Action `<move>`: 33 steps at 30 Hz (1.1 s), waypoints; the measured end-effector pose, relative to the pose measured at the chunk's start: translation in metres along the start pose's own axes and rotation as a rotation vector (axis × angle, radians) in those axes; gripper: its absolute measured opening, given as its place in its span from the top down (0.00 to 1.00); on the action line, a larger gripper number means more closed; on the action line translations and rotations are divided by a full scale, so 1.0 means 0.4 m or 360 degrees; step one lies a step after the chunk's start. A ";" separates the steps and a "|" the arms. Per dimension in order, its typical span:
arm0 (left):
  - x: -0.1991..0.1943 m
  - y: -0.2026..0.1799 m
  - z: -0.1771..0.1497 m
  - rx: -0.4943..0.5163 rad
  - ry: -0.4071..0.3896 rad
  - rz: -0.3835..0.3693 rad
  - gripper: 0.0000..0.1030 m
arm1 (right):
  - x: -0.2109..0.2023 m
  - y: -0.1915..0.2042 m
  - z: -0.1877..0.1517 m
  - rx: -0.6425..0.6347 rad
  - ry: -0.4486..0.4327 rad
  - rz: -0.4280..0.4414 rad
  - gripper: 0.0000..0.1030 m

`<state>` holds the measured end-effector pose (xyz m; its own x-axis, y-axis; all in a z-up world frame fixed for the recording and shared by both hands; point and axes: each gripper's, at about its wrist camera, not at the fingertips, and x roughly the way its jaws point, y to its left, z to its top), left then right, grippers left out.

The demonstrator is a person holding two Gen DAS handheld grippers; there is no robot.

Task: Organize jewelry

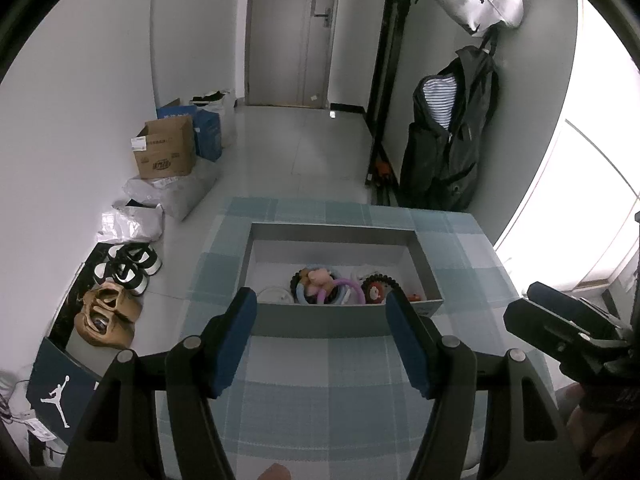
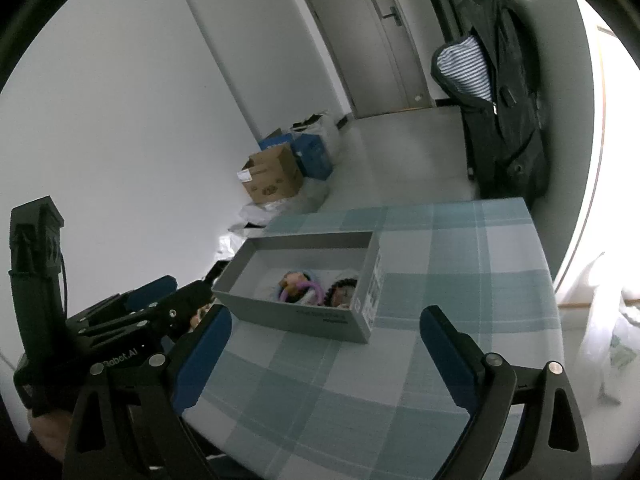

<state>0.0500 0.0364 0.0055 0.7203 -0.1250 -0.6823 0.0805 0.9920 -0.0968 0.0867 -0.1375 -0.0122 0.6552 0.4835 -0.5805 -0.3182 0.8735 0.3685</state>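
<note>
A grey cardboard box (image 1: 336, 236) (image 2: 304, 320) stands on a table with a blue-green checked cloth (image 1: 320, 392) (image 2: 460, 264). Inside lie several pieces: a pink ring (image 1: 352, 286) (image 2: 314, 286), a black beaded bracelet (image 1: 382, 280) (image 2: 344, 278), a white ring (image 1: 274, 294) and a plush-like charm (image 1: 318, 276). My left gripper (image 1: 322, 308) hovers just short of the box's near wall, open, nothing between its blue pads. My right gripper (image 2: 326, 330) is open and empty over the cloth, to the right of the box. Each gripper shows at the edge of the other's view.
The floor left of the table holds cardboard boxes (image 1: 166, 152) (image 2: 274, 180), plastic bags (image 1: 172, 194), shoes (image 1: 128, 266) and a dark shoebox lid (image 1: 60, 392). A black coat (image 1: 452, 132) (image 2: 504, 92) hangs at the far right by a bright window. A door (image 1: 292, 32) closes the hallway.
</note>
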 end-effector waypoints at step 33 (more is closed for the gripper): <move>0.000 -0.017 -0.001 0.0005 -0.0033 -0.0005 0.39 | -0.008 -0.003 0.005 0.0001 -0.0011 -0.0003 0.06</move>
<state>0.0493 0.0296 0.0058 0.7341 -0.1281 -0.6669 0.0853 0.9917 -0.0967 0.0864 -0.1405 -0.0092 0.6605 0.4815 -0.5762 -0.3164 0.8743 0.3680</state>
